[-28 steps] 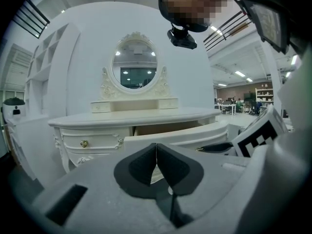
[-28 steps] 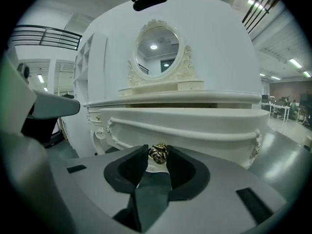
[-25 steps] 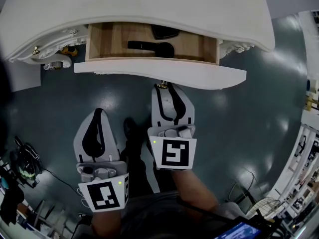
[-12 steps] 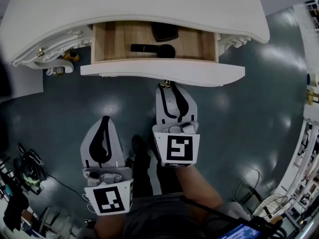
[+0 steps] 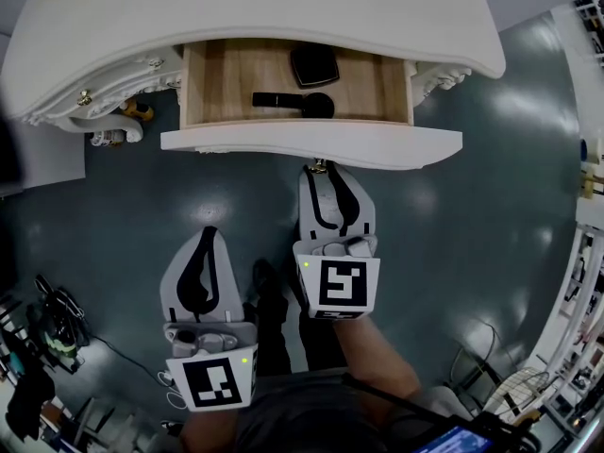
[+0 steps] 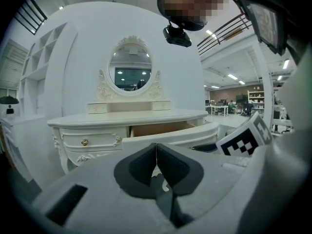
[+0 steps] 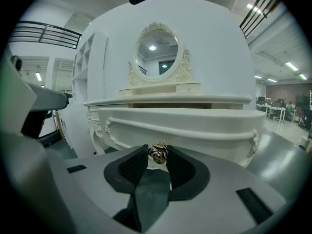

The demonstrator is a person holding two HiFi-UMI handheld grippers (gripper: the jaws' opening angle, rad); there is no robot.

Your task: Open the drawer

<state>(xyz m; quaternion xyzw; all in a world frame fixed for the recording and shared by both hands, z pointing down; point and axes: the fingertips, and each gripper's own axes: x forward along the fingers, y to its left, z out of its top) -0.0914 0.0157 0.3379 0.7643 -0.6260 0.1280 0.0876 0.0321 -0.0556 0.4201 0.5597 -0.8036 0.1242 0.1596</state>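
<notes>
The white dressing table's middle drawer (image 5: 311, 145) stands pulled out, its wooden inside bare to view with a black hairbrush (image 5: 293, 103) and a flat black case (image 5: 314, 64) lying in it. My right gripper (image 5: 318, 167) is shut on the drawer's gold knob (image 7: 158, 153); both pads press its sides. My left gripper (image 5: 205, 236) hangs lower left, away from the table, jaws shut together on nothing (image 6: 156, 147). In the left gripper view the open drawer (image 6: 170, 132) shows ahead to the right.
The table top (image 5: 255, 12) overhangs the drawer's back. A small side drawer with a gold knob (image 5: 84, 98) sits at the left. Dark teal floor (image 5: 472, 243) surrounds me; cables and gear (image 5: 52, 319) lie at the lower left, shelving at the right edge.
The drawer has slid further out of the table, showing more of its inside and the black case. My right gripper stays on the knob. The left gripper has drifted slightly down and right in the head view.
</notes>
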